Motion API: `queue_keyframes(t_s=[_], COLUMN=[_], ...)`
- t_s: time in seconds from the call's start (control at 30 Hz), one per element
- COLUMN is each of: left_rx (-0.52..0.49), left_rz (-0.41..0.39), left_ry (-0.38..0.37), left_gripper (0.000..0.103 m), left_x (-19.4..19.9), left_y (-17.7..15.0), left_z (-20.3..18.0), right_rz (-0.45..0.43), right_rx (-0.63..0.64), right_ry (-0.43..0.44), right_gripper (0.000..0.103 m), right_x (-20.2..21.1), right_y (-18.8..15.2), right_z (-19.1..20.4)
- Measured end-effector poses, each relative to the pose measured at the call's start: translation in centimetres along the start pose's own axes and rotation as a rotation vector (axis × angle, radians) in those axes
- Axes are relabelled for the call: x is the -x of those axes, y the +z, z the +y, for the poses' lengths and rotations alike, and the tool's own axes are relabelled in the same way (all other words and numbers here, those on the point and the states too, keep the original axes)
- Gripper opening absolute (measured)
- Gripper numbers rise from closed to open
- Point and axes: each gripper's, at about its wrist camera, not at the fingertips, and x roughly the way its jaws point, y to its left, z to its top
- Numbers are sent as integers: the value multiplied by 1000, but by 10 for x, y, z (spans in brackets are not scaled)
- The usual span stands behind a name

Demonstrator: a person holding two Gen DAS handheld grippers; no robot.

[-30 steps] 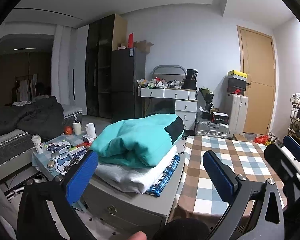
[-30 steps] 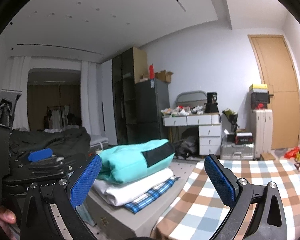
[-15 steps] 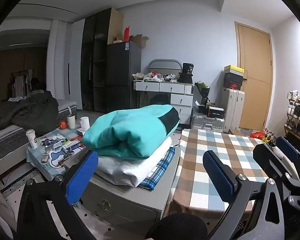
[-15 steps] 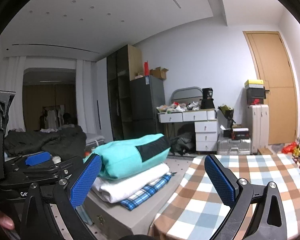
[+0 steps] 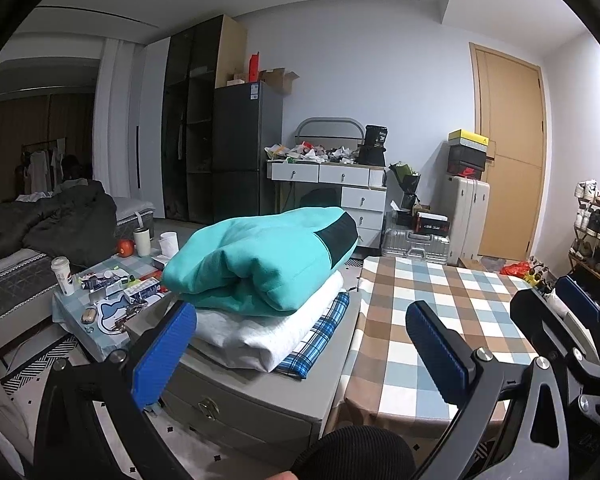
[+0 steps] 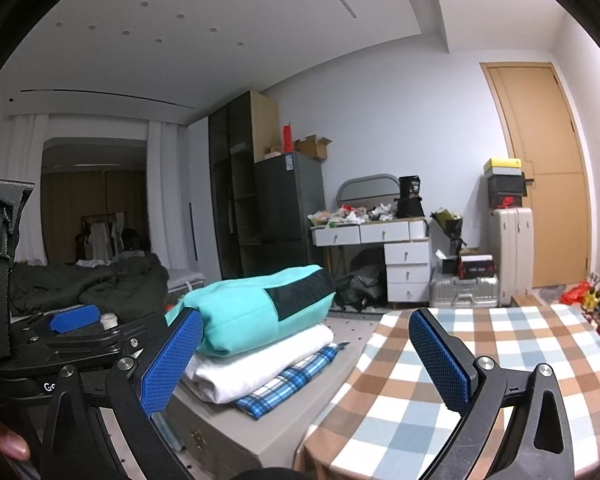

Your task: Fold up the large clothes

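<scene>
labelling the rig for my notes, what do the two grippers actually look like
Both match: the left gripper and right gripper have black angular frames with silver bolt heads, and their jaws carry blue pads with a fine dimpled texture. White lettering starting "G" marks the left one's body. No cables visible.

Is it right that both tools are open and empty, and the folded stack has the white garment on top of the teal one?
Not quite. The teal garment lies on top, with the white garment under it, as the left wrist view shows. The left tool and right tool are open and empty.
</scene>
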Motion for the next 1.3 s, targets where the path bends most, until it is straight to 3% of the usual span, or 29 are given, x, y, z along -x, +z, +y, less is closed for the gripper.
queue_keyframes(t_s=[1.3], left_rx=[-20], left_rz=[-3], left_ry=[11], left_gripper=[102], left_x=[2], left_y=[-3], left_z=[-2], right_rz=[-9], right_rx=[3], right_ry=[6], right_gripper=[103], right_x=[-1], right_y=[-1], right_z=[9])
